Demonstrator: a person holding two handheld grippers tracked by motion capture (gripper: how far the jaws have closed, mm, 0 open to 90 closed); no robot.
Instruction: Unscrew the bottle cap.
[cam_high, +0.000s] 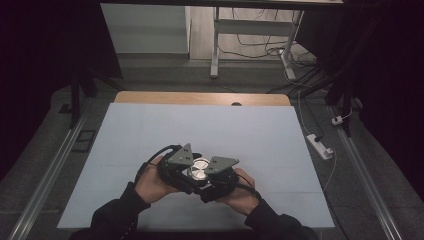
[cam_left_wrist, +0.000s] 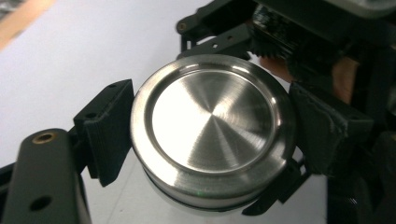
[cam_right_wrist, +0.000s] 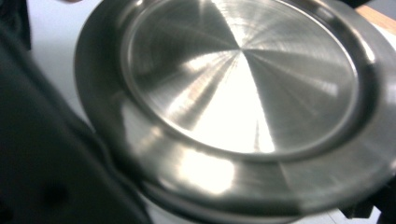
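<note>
object: a round, brushed stainless-steel tin (cam_left_wrist: 212, 128) with a flat lid, low and puck-shaped
lid: recessed disc inside a raised rim, fine radial brush marks, bright glare across it; it sits on the tin
seam: a thin line runs round the side wall below the lid's edge
pose: lid face turned up toward the cameras, slightly tilted
place: over the near middle of the pale blue table sheet, between my two hands
hold: my left jaws press its side wall from opposite sides
</note>
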